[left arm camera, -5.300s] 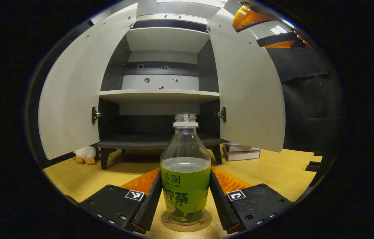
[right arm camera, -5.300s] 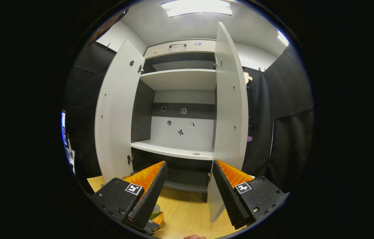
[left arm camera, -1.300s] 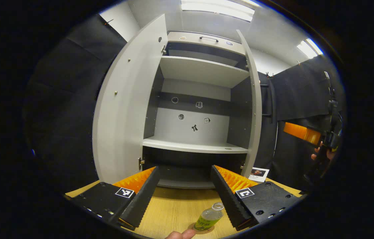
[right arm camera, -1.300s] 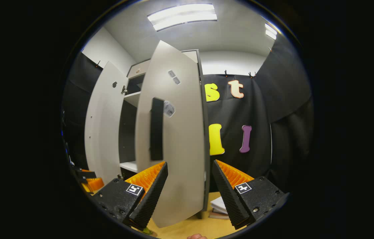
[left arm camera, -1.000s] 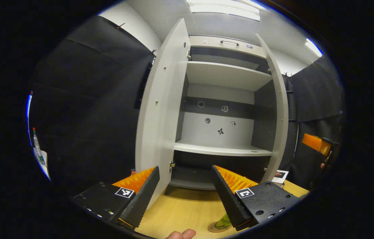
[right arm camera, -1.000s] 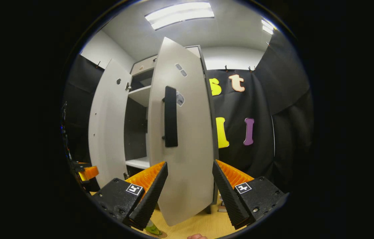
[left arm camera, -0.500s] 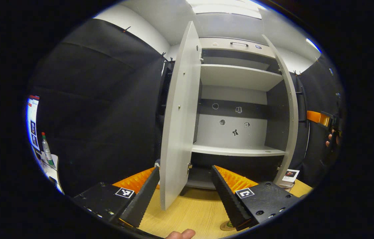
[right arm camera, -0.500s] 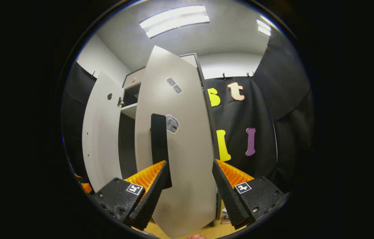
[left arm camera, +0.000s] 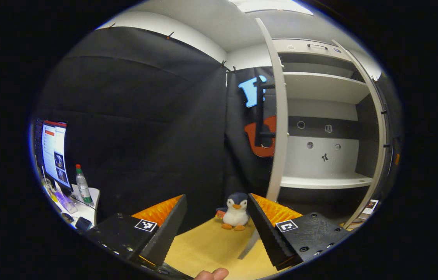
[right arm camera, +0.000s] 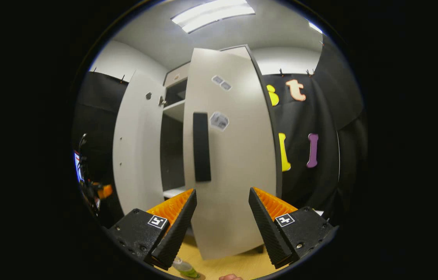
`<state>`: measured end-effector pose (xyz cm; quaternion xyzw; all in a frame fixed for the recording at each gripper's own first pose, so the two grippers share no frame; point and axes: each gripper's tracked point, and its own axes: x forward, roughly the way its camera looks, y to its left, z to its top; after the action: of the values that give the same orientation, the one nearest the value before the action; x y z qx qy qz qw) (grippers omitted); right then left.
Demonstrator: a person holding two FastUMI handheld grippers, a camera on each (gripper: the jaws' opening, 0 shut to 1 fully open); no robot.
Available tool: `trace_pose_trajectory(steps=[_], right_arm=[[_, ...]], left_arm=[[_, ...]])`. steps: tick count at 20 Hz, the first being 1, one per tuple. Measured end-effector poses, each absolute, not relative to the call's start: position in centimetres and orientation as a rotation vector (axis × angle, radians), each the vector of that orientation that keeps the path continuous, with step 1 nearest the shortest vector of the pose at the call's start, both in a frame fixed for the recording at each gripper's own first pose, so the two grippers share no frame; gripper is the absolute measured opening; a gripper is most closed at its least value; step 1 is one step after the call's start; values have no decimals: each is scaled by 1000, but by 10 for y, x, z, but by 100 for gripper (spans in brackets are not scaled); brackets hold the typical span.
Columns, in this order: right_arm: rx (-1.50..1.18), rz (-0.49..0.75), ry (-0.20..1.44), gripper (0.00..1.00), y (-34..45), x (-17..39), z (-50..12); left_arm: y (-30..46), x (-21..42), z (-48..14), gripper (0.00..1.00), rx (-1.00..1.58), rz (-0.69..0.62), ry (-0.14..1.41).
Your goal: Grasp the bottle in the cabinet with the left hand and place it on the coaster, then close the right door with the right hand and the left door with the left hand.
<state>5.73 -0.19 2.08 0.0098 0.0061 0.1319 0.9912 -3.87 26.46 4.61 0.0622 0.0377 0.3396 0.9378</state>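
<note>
In the right gripper view the cabinet's right door (right arm camera: 238,175) stands partly swung in, its outer face and black handle (right arm camera: 201,147) toward me. My right gripper (right arm camera: 222,190) is open just in front of that door; contact cannot be told. The left door (right arm camera: 137,144) stands wide open beyond it. The bottle (right arm camera: 185,268) with the green label stands on the table at the bottom edge. In the left gripper view my left gripper (left arm camera: 217,196) is open and holds nothing. Past it the left door (left arm camera: 277,116) shows edge-on, with its handle (left arm camera: 259,116) on the outer side.
A penguin plush (left arm camera: 236,212) sits on the wooden table (left arm camera: 211,241) by the left door's foot. The open cabinet shelves (left arm camera: 325,181) lie to the right. A monitor (left arm camera: 53,151) and a small bottle (left arm camera: 82,186) stand far left. The left gripper (right arm camera: 102,191) shows small, far left.
The left gripper let go of the bottle and swung left to the left door's outer side. The right door has swung from wide open to partly shut, the right gripper following it.
</note>
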Motion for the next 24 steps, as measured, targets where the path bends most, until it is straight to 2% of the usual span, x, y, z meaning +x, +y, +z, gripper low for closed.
trace_pose_trajectory(steps=[3, 6, 10, 12, 13, 14, 18, 19, 21, 22, 23, 24], right_arm=[[9, 258, 76, 83, -8, 45, -3], [2, 234, 88, 83, -19, 40, -7], [27, 198, 85, 83, -36, 39, -4], [35, 182, 81, 83, -44, 37, -4], [40, 177, 81, 83, -47, 38, -4], [46, 178, 85, 83, -48, 39, -6], [80, 207, 90, 83, -38, 47, -7], [95, 222, 87, 83, -31, 48, -5], [100, 254, 81, 83, -21, 47, -2], [93, 265, 79, 83, -19, 47, 0], [81, 266, 79, 83, -19, 46, 2], [70, 262, 80, 83, -22, 45, 3]], left_arm=[[294, -19, 84, 95, 182, 739, 16], [298, 14, 115, 95, 202, 705, -33], [297, 33, 115, 95, 196, 666, -27], [290, 35, 115, 88, 193, 632, -28], [285, 36, 113, 93, 178, 611, -18], [277, 35, 110, 92, 165, 594, -16], [226, 42, 98, 92, 106, 460, -17], [206, 47, 93, 99, 75, 412, -15], [164, 63, 82, 99, 25, 291, 0], [145, 77, 80, 92, 11, 217, 7], [123, 88, 79, 99, 2, 147, 10], [111, 96, 81, 94, 5, 108, 11]])
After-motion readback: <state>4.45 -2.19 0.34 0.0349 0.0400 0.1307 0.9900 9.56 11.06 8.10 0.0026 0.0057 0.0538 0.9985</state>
